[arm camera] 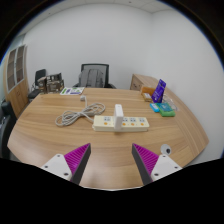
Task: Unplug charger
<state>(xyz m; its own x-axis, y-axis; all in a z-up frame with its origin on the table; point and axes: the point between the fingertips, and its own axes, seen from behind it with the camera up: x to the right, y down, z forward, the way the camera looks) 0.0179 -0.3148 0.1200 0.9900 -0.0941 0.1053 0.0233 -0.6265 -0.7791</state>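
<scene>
A cream power strip [122, 123] lies on the wooden table [60, 135], well beyond my fingers. A white charger [119, 110] stands plugged into its middle. A coiled grey-white cable [70, 116] lies just left of the strip. My gripper [111, 163] is open and empty, its two magenta-padded fingers [75, 158] spread wide over bare table at the near edge, with nothing between them.
A small white round object [166, 149] sits by the right finger. A purple box and teal item [160, 93] stand on the far right of the table. A black office chair [93, 75] stands behind the table, and papers [72, 91] lie at the far edge.
</scene>
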